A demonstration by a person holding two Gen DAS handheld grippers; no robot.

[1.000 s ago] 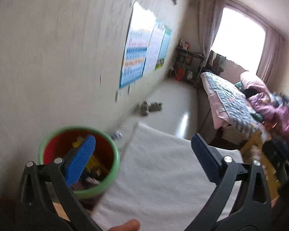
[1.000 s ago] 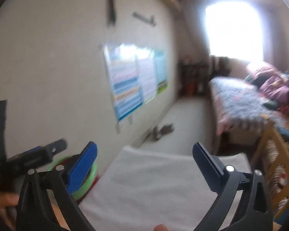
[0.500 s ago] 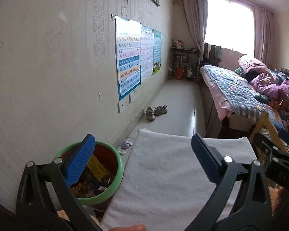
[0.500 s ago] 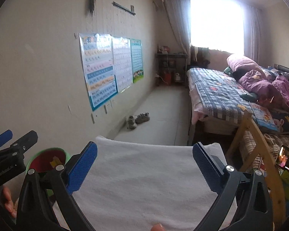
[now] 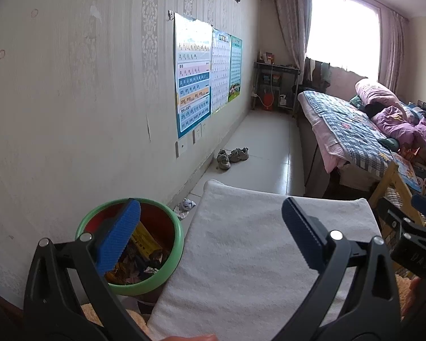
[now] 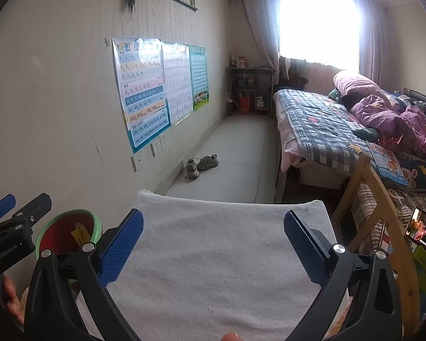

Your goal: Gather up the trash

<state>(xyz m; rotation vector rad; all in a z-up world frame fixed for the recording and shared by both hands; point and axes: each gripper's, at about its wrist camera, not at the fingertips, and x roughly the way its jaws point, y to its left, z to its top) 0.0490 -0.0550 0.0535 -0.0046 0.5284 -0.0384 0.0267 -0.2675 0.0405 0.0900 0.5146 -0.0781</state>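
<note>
**Both tongs empty, one scrap of rubbish left on the floor**

The bin, red inside with a green rim, stands by the wall just off the left edge of the white towel. It already holds wrappers and paper, among them a yellow packet whose print is too small to read. One crumpled piece of paper lies on the floor beside the wall, just past the far left corner of the towel and beyond the bin's far rim. The towel itself carries nothing.

The left tongs are spread wide with nothing between the blue pads, one pad hanging over the bin's mouth. The right tongs are likewise spread and empty, held over the middle of the towel.

By my reading, a drop into the bin is done and the hunt for the next piece is in hand. The next move likely calls for a reach over the towel's far left corner down to the floor, a pinch on the crumpled paper, then a short carry back to the bin. The paper sits close to the wall, so an approach from the open floor side looks easier.

Readable writing: "GenRobot.AI" on the left tongs' body in the right view. The nearest wall poster shows rows of letters such as "ang eng".
</note>
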